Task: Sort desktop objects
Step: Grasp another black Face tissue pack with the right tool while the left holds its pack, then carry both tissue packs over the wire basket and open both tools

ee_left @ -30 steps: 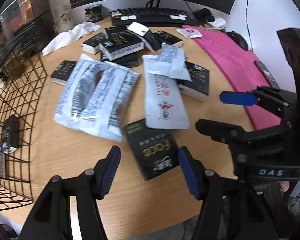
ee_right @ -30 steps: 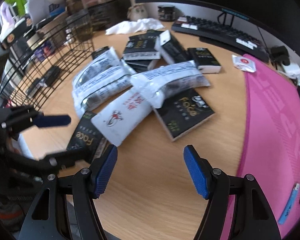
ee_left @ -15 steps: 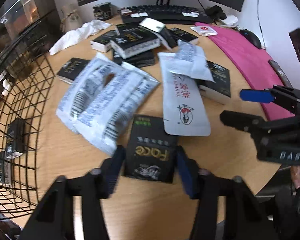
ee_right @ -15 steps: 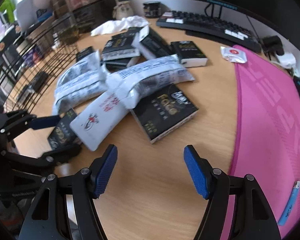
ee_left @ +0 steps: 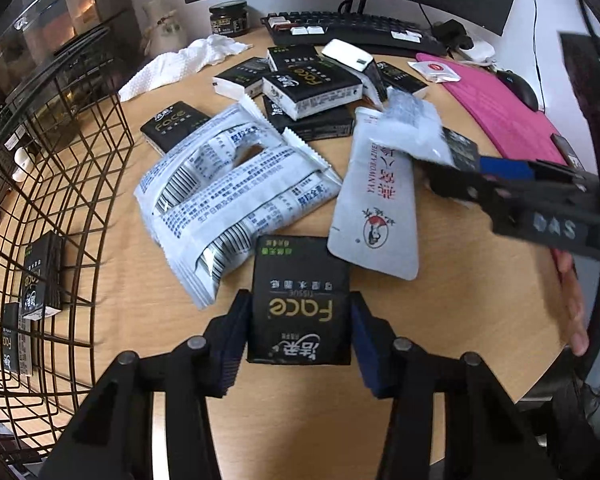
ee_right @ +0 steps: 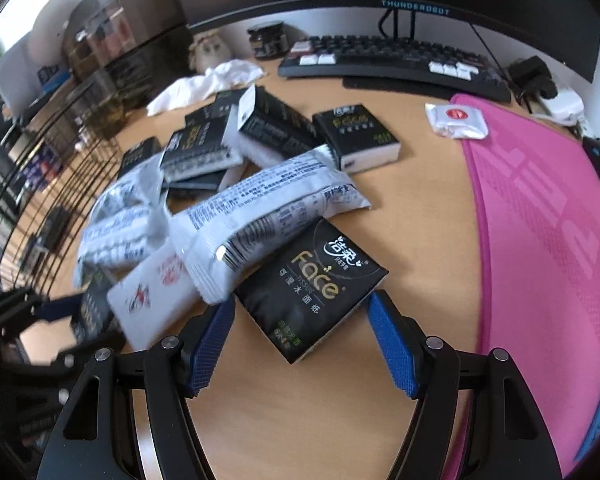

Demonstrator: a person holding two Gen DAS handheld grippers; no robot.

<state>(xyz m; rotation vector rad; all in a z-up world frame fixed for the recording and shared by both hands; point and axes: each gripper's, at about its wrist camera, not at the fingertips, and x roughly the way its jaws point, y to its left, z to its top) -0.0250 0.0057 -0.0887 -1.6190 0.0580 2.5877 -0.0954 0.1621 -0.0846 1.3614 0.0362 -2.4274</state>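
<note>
Black Face tissue packs and white snack bags lie piled on a wooden desk. My left gripper (ee_left: pixel 298 340) has its blue pads against both sides of a black tissue pack (ee_left: pixel 298 302) at the near edge of the pile. My right gripper (ee_right: pixel 304 344) is open, its pads either side of another black tissue pack (ee_right: pixel 312 288) that lies partly under a white printed bag (ee_right: pixel 260 216). The right gripper also shows in the left wrist view (ee_left: pixel 480 174), the left gripper in the right wrist view (ee_right: pixel 56 324). A white pouch with red print (ee_left: pixel 376 208) lies between the two packs.
A black wire basket (ee_left: pixel 60 208) at the left holds black tissue packs (ee_left: pixel 42 276). A pink mat (ee_right: pixel 548 240) covers the right side. A keyboard (ee_right: pixel 396 60), jar (ee_left: pixel 228 18), white cloth (ee_left: pixel 180 64), mouse (ee_left: pixel 518 88) and monitor stand at the back.
My left gripper moved forward and closed its pads onto the nearest black tissue pack. My right gripper moved forward so its open pads now flank the other black pack.
</note>
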